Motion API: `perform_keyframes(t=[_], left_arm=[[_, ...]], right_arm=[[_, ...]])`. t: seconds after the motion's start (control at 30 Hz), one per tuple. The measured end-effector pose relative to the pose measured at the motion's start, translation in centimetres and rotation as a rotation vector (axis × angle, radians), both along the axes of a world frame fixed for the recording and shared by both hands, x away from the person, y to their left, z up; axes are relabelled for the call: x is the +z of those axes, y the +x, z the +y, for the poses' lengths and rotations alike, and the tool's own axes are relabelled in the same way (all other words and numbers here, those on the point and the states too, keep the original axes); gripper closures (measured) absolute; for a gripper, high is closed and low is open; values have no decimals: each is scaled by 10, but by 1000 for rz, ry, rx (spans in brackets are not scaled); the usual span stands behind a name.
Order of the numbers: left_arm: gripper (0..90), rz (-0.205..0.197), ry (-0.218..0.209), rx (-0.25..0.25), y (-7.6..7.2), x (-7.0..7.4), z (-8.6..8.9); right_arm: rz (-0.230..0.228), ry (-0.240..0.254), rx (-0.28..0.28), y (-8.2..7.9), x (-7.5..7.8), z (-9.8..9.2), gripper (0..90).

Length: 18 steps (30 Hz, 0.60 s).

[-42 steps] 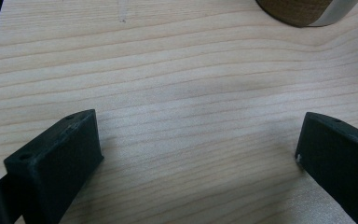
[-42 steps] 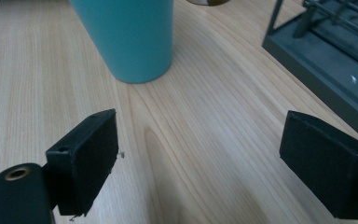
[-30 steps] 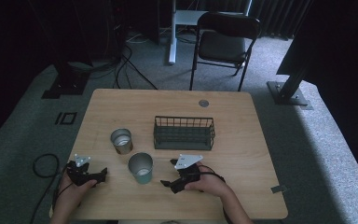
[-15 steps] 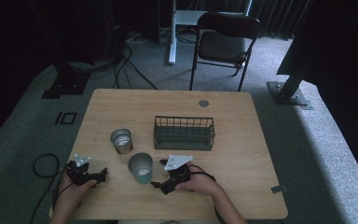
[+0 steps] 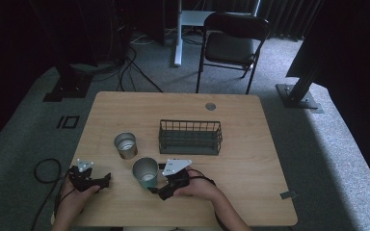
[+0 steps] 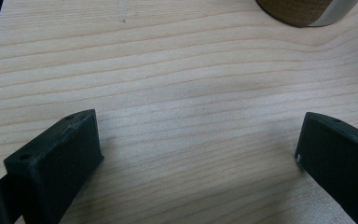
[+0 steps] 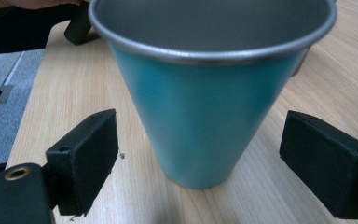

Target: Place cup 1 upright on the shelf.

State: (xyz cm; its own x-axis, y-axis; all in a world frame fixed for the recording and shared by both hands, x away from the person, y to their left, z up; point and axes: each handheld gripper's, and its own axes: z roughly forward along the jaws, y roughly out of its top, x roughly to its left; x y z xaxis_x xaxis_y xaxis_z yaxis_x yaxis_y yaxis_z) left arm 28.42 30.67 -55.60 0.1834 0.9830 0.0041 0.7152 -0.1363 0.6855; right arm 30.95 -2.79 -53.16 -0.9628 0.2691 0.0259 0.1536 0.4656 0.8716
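Your right gripper [image 7: 200,163] has its jaws open around the blue cup [image 7: 205,107], not touching; next, close them. Your left gripper [image 6: 196,154] is open over the counter [image 6: 177,70].

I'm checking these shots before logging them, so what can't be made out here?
- Blue cup: right gripper view, top edge cuts off its rim, so its contents are hidden.
- Second cup: left gripper view, top edge leaves just its base.
- Basket: high view, too small to tell if it holds anything.
- Right tool: high view, jaws too small to judge.
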Motion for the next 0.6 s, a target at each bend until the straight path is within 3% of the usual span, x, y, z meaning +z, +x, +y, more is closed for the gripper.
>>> perform_keyframes(t=[0.43,0.6], left_arm=[[6,0,-1,1,0,0,0],[6,0,-1,0,0,0,0]], right_arm=[[-20,45,3,4,7,11,113],[-16,92,-9,5,8,16,113]])
